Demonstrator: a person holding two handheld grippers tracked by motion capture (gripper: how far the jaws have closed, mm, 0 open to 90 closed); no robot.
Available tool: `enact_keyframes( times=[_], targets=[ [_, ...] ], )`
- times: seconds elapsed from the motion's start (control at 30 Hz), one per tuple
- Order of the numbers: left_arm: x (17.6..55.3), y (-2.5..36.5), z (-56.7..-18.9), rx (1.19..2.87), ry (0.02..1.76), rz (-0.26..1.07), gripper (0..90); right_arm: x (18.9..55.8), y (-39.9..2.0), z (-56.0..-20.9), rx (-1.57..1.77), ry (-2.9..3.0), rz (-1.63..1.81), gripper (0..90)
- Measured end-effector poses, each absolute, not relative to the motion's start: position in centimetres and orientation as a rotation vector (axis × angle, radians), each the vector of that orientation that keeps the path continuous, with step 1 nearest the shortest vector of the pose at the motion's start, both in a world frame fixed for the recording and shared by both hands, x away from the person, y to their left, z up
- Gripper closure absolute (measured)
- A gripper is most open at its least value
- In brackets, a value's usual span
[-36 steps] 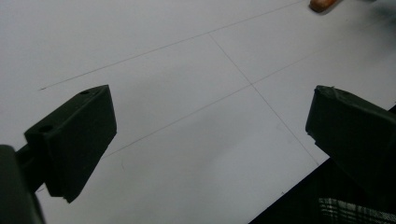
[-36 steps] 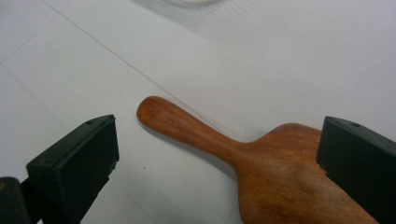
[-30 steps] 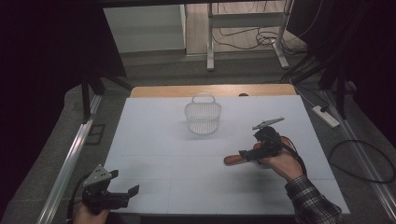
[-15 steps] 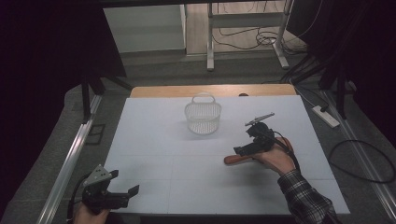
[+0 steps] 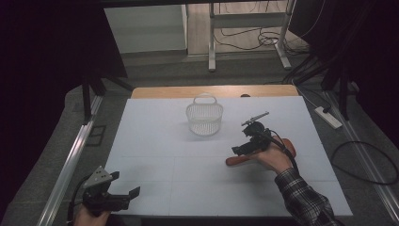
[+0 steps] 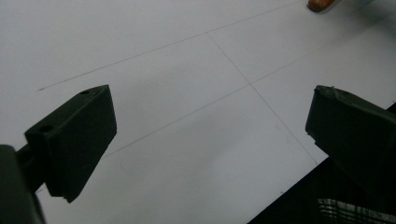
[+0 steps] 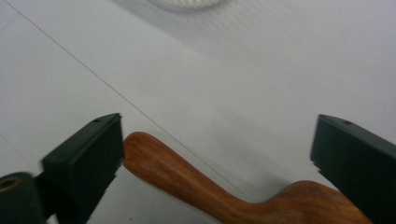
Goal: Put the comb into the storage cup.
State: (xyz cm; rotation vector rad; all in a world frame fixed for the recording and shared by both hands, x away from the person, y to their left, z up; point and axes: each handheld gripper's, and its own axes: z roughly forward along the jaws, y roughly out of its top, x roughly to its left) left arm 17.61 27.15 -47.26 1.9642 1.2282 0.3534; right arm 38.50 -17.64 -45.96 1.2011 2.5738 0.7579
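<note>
Wooden spoon is lying on the white table, right of centre, its handle end pointing left, and we are bringing our right gripper in over it. Against a second ago, that hand is sitting further left and nearer the white basket, and its jaws have just been closing a little. We take this as lining up for a grasp, with the lift yet to come. Our left gripper is resting at the near left corner, jaws apart, well away from everything.

Left gripper view: we are looking across bare table between wide-apart jaws, with the spoon's tip far off at the top.

Right gripper view: the jaws are standing wide, pressing on nothing; the spoon is running between them, its handle end just beside the left-hand jaw. Nothing is blocking the way; the basket's rim is lying well beyond.
</note>
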Motion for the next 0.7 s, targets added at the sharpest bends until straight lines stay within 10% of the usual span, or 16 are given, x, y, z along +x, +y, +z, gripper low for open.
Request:
enact_keyframes(
  times=[0.7],
  targets=[
    [17.46,27.31,-47.25,1.95,1.227,0.35,2.9,39.27,-17.19,-46.01,1.089,2.672,0.77,89.5]
  ],
)
